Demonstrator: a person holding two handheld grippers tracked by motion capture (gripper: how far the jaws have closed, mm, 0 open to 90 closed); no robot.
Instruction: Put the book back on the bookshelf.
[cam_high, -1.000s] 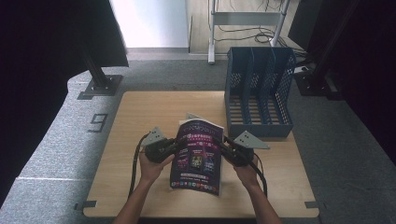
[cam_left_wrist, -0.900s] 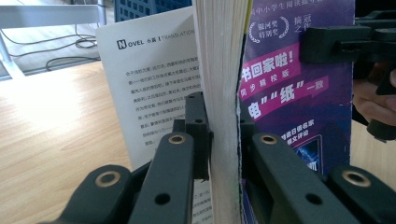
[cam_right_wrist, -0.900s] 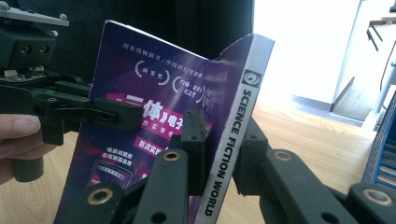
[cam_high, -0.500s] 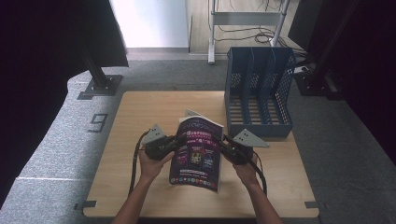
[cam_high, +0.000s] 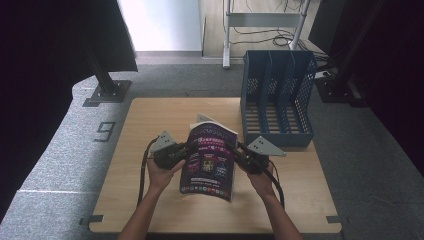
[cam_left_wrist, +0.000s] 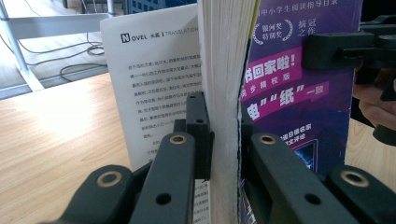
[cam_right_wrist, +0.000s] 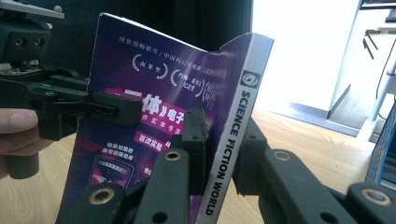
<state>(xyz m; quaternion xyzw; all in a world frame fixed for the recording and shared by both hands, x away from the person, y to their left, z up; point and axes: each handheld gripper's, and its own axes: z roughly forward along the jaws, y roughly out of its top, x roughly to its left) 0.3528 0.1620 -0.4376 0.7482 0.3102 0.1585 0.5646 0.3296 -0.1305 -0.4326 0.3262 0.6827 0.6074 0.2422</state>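
Grippers are clamping the magazine (cam_high: 209, 160) from both sides. Left gripper (cam_left_wrist: 223, 140) is pinching the page edge, one jaw on each side of the paper block. Right gripper (cam_right_wrist: 219, 140) is pinching the spine edge, with the purple cover facing the person. Magazine is standing raised and tilted above the wooden surface (cam_high: 150, 120), near the blue file rack (cam_high: 277, 95).
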